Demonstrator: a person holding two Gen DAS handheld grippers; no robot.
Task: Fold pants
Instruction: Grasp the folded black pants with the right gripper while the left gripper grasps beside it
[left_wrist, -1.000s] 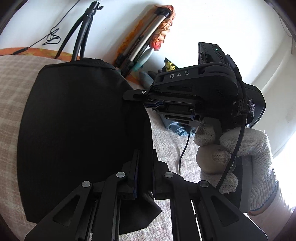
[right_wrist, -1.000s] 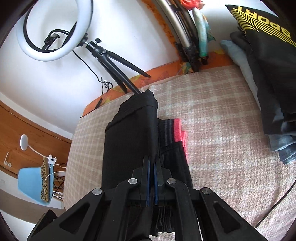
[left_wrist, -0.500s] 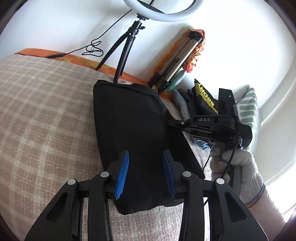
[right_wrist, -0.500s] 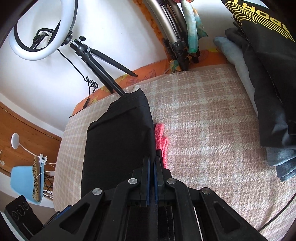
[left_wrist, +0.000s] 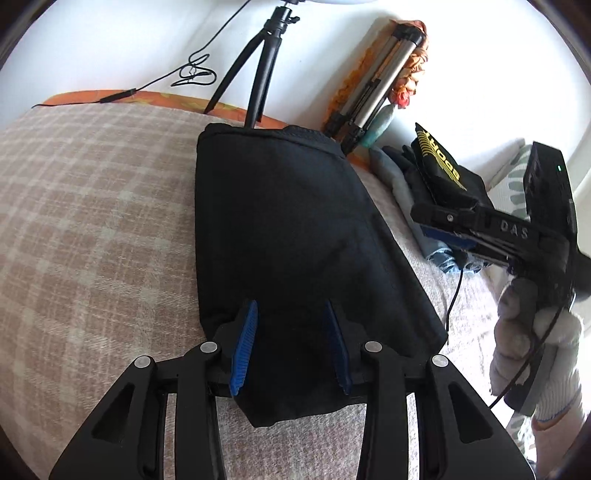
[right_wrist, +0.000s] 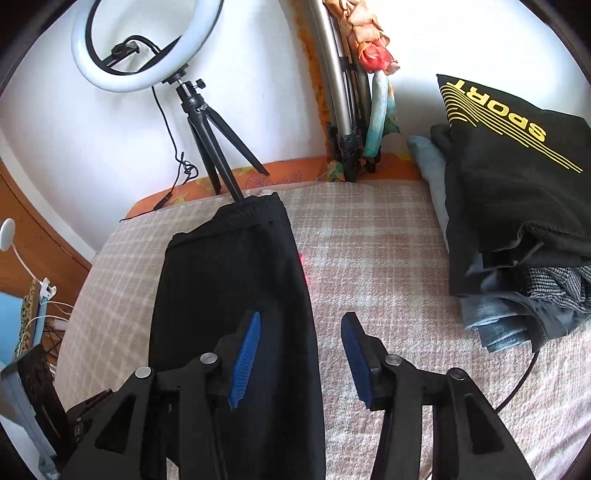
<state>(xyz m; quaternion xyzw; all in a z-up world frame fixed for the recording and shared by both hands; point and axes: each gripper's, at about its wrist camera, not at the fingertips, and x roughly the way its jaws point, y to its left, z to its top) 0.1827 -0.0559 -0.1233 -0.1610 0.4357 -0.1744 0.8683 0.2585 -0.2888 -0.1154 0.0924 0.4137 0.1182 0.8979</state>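
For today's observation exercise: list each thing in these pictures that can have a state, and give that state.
Black pants: folded, lying flat on the checked blanket.
Left gripper: open, nothing pinched.
Right gripper: jaws opening, nothing pinched.
Ring light: standing on its tripod.
Clothes pile: stacked beside the pants.

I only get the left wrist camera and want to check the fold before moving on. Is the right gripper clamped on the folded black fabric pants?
Observer: No. The right gripper has its jaws opening; the folded black fabric pants lie beneath them, unclamped.
Operator: Anything poking out of the fold on that side?
Observer: Yes, a small pink patch shows at the pants' right edge, against the beige checked blanket.
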